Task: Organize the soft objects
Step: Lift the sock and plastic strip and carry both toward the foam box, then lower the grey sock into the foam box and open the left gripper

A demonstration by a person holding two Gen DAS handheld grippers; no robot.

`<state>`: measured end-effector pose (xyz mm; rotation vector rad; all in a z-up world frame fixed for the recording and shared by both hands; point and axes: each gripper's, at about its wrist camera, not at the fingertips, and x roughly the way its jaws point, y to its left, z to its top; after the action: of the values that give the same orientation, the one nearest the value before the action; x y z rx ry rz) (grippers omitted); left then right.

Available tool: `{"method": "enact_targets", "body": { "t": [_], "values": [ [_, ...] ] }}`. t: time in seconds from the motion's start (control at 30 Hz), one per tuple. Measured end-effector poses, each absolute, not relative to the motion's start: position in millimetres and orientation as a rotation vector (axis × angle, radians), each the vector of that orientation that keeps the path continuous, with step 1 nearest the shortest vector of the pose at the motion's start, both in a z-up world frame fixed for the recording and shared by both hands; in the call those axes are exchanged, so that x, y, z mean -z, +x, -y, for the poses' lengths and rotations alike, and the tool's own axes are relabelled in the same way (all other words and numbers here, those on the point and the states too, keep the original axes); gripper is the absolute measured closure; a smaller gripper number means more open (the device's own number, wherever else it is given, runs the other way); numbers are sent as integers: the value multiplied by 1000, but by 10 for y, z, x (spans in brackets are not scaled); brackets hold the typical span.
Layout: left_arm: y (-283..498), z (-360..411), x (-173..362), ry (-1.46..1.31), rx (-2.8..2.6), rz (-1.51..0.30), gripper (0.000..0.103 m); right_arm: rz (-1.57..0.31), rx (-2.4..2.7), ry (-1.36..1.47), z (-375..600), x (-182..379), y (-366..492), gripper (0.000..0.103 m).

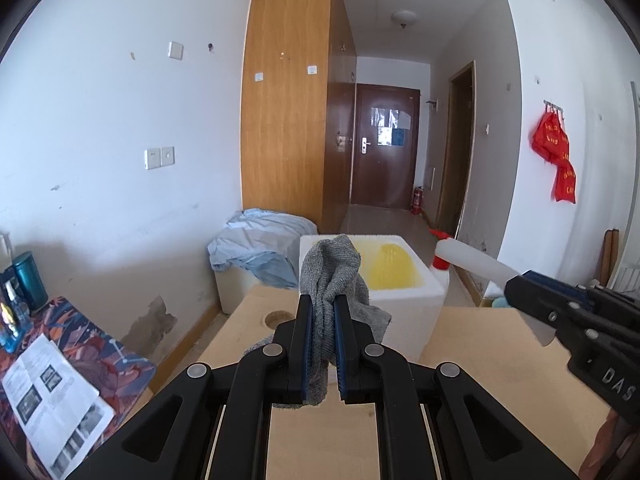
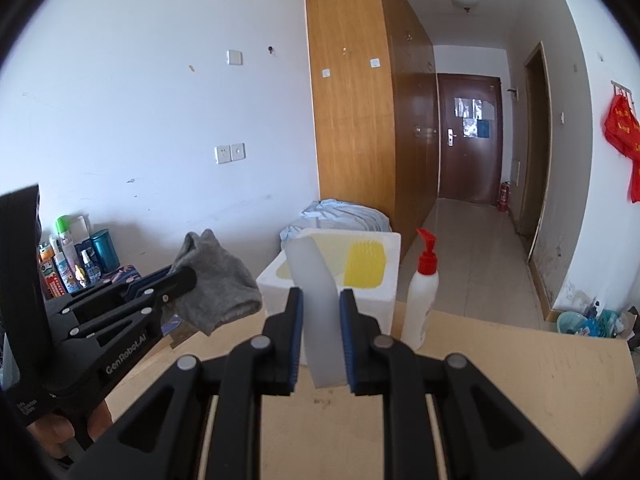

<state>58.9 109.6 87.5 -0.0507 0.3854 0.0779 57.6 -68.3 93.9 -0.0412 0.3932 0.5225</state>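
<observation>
A: Above the tabletop [image 1: 480, 360], left wrist view: what does the left gripper [image 1: 323, 344] hold?
B: Its jaws are clamped on a grey sock [image 1: 334, 280], long axis running upward; beyond the far edge stands a white foam box [image 1: 404, 300].

A: Right wrist view?
B: The right gripper [image 2: 320, 344] is clamped on a white foam block [image 2: 318, 300], long axis upright. A red-capped pump bottle [image 2: 420, 292] stands near the far edge; the box [image 2: 276, 280] lies behind.

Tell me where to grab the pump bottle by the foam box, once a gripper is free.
Grip the white pump bottle across its straight-sided body, below the red pump, coming in level from the near table edge. It stands upright; the foam box crowds its left side.
</observation>
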Motion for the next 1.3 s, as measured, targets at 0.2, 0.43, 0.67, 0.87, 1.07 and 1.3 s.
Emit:
{"method": "enact_targets", "body": {
  "t": [0.2, 0.43, 0.67, 0.87, 1.07, 1.3],
  "values": [
    [886, -1115, -946, -46, -62, -384, 93, -396, -521, -33, 610, -954, 874, 82],
    [1265, -1141, -911, -36, -60, -398, 93, -408, -514, -28, 529, -938, 1214, 82],
    [1588, -1160, -856, -49, -58, -403, 93, -416, -516, -22, 447, -918, 1501, 81],
    [1821, -1152, -835, -47, -62, -407, 93, -425, -511, -5, 461, -876, 1692, 81],
    [1996, -1118, -775, -32, -64, -423, 93, -437, -507, -14, 447, -819, 1746, 81],
    [2193, -1126, -663, -22, -68, -448, 93, -462, -494, -14, 462, -751, 1825, 82]
  ]
}}
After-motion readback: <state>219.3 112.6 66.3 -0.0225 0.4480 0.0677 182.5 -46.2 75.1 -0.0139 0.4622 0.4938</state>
